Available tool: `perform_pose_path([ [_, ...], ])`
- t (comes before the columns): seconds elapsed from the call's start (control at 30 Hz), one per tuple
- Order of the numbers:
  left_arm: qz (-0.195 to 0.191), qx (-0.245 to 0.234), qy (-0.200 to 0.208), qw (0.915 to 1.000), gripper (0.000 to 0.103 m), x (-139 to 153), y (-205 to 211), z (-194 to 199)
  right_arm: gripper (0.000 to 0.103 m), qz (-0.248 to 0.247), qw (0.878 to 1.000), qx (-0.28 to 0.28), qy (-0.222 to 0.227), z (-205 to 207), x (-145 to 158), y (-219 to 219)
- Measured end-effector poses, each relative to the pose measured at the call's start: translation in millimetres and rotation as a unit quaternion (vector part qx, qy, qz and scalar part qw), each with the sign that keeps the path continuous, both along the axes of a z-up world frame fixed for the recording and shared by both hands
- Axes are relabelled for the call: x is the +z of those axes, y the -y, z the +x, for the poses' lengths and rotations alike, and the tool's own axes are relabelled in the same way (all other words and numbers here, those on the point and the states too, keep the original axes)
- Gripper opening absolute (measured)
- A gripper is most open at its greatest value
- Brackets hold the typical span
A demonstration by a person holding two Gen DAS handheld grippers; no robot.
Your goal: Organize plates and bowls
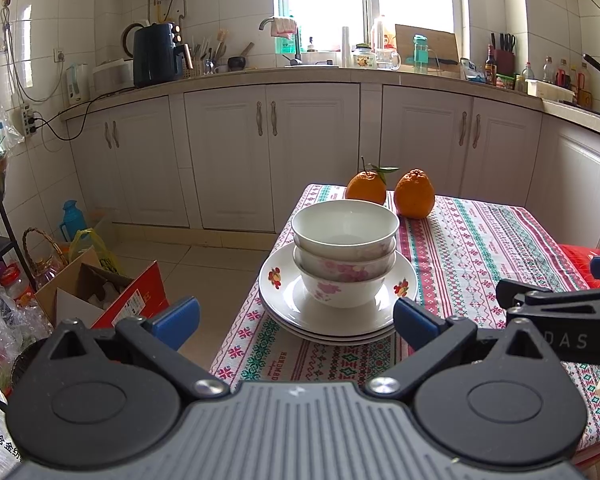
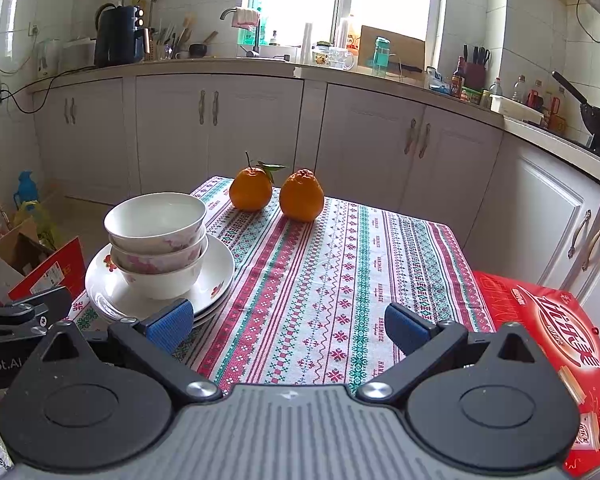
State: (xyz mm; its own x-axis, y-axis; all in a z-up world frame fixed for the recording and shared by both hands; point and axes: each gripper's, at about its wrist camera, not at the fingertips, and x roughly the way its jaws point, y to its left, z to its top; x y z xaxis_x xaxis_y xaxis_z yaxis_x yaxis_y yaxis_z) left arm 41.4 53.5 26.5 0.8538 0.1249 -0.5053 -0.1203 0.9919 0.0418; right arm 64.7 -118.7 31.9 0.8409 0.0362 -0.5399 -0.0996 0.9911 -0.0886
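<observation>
Bowl stack (image 1: 345, 254) sits nested on the plates (image 1: 332, 312) at the table (image 2: 340, 280) left edge, near corner overhanging slightly. Left tongs (image 1: 296, 322) wide open, empty, short of the plates. Right tongs (image 2: 288, 326) wide open, empty, over bare cloth. Two oranges (image 2: 276, 192) at the far edge. Only the right view shows the red box (image 2: 540, 320) at the table's right edge.

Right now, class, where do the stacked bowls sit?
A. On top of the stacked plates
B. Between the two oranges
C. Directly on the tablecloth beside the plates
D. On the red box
A. In both wrist views the stacked bowls rest on the top plate of the stacked plates, nearer than the two oranges and well apart from the red box.
</observation>
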Motion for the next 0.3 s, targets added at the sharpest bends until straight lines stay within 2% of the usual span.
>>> perform_pose_path([
  [0.3,0.0,0.0,0.0,1.0,0.102,1.2,0.8,-0.9,0.103,0.0,1.0,-0.001,0.001,-0.4,1.0,0.3],
])
